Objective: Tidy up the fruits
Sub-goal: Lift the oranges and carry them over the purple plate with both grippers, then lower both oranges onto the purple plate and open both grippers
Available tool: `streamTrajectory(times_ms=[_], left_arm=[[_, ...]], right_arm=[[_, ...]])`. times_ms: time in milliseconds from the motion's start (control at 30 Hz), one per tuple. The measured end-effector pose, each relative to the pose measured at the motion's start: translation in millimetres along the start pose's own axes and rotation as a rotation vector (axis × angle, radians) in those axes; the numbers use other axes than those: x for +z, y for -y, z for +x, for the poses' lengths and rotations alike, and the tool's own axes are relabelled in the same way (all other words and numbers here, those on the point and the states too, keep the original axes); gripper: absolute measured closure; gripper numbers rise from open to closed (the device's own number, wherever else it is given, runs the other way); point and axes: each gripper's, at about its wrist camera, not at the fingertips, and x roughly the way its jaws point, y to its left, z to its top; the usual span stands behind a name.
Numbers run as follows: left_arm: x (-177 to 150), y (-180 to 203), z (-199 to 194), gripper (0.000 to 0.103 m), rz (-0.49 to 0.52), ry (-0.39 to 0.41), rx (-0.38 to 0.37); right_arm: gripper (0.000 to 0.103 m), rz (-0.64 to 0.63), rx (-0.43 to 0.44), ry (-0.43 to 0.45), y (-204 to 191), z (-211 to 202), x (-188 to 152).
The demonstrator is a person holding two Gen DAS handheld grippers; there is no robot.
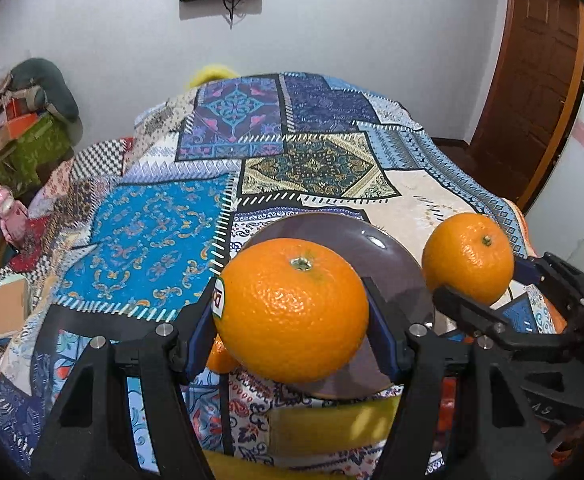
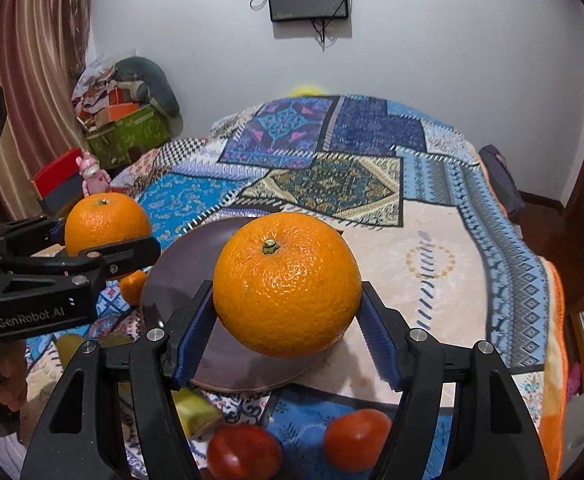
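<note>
Orange fruit is filling both grippers right now. Left gripper (image 1: 292, 316) is pinching 1 orange w/ a sticker (image 1: 292, 310) between its blue pads, held up off the cloth, just in front of and above the dark plate (image 1: 395, 256). Right gripper (image 2: 288, 312) is pinching a 2nd orange (image 2: 287, 284) the same way, hanging over the plate's near right part (image 2: 184, 276). Both pairs of jaws are pressed against the fruit sides, stems facing up.

Step in hand, by my read: carrying 2 oranges to the plate at once, not yet set down. Nothing seems to be lying on the plate so far. Next move is calling for lowering each orange onto the plate w/o the 2 tools bumping, since they're sitting close together, then spreading the jaws gently so round fruit isn't rolling off the shallow rim.

Views differ: right wrist cam is showing 2 red tomatoes (image 2: 357, 438) and a yellow-green fruit (image 2: 196, 410) waiting on the patterned blanket (image 2: 431, 264) near the bottom, plus a small orange fruit (image 2: 134, 286) beside the plate. Left wrist cam is showing the sticker on its orange, a yellow item (image 1: 331, 418) blurred under the tool, and a wooden door (image 1: 531, 92) at right; tomatoes aren't clear there.
</note>
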Motion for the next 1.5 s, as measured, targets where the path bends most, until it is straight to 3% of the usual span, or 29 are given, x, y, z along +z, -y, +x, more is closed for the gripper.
streamTrajectory(times_ms=[667, 867, 1233, 1500], left_arm=[[9.8, -10.4, 50.3, 0.037, 0.019, -0.084, 0.012], [8.4, -13.4, 67.9, 0.037, -0.004, -0.141, -0.033], [10.2, -2.7, 74.3, 0.037, 0.020, -0.157, -0.027], [7.5, -4.6, 88.7, 0.037, -0.003, -0.228, -0.034]], right_arm=[[0.037, -0.100, 0.060, -0.176, -8.7, 60.0, 7.1], [0.037, -0.122, 0.065, -0.197, -11.6, 69.1, 8.5], [0.037, -0.116, 0.110, -0.220, -11.3, 76.2, 7.4], [0.034, -0.142, 0.115, -0.242, -12.2, 75.3, 3.5]])
